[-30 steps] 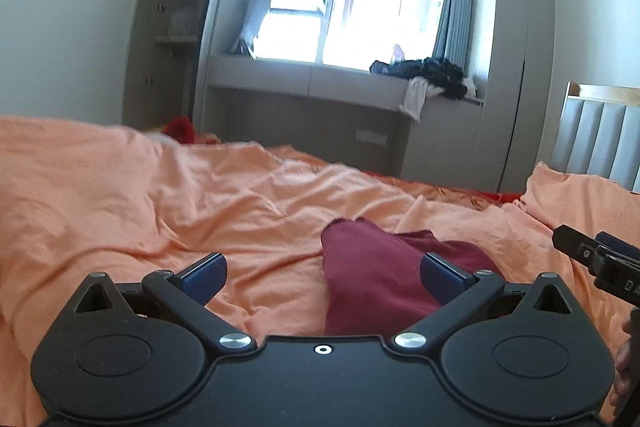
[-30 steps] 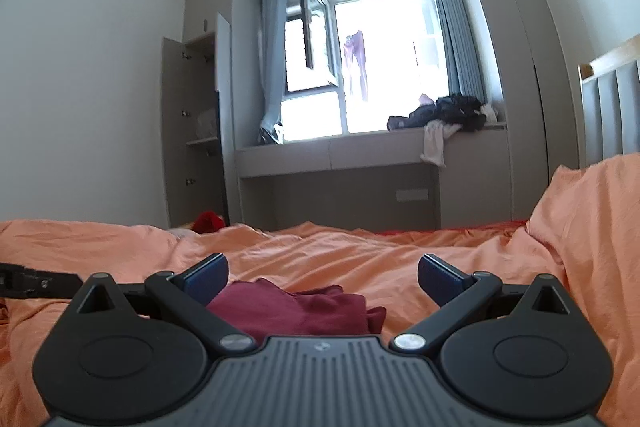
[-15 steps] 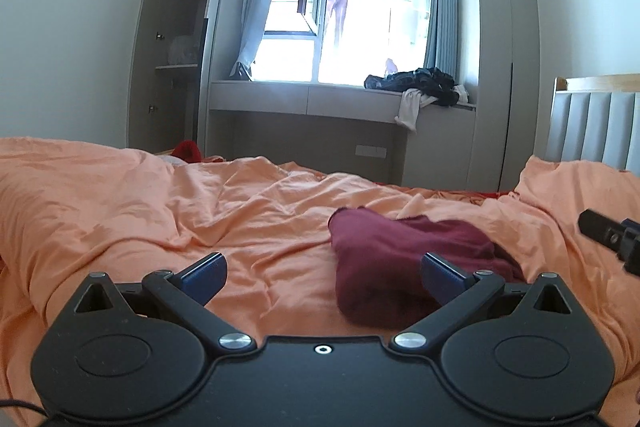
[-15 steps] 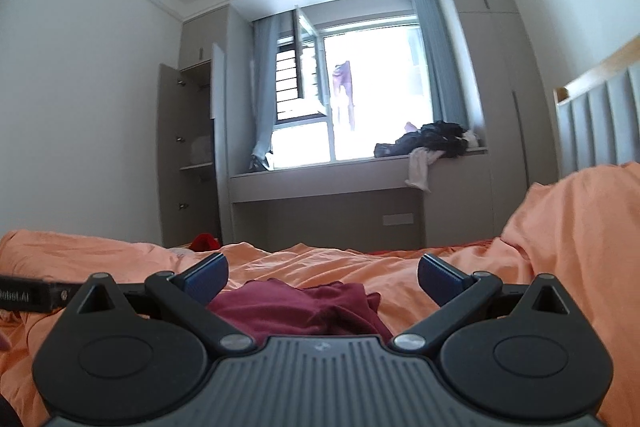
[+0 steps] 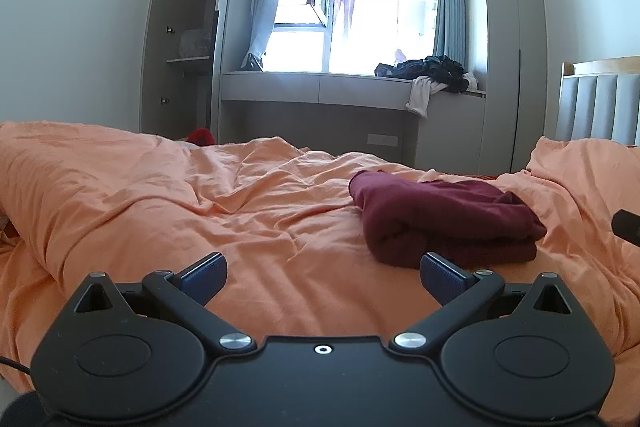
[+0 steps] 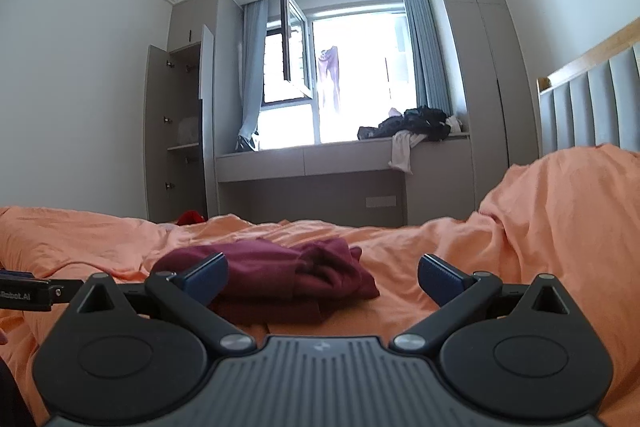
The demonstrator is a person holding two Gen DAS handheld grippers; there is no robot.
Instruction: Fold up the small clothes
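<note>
A dark red garment lies folded in a small stack on the orange bedcover. It also shows in the right wrist view, just beyond my fingers. My left gripper is open and empty, pulled back to the left of the garment. My right gripper is open and empty, with the garment ahead of its left finger. The tip of the right gripper shows at the right edge of the left wrist view. The left gripper shows at the left edge of the right wrist view.
A grey padded headboard stands at the right. A window bench behind the bed holds a pile of dark and white clothes. An open wardrobe stands at the left. A red item lies beyond the bed.
Both grippers have drawn back and up from the red garment. It now lies farther ahead and lower in both views, let go on the bedcover.
</note>
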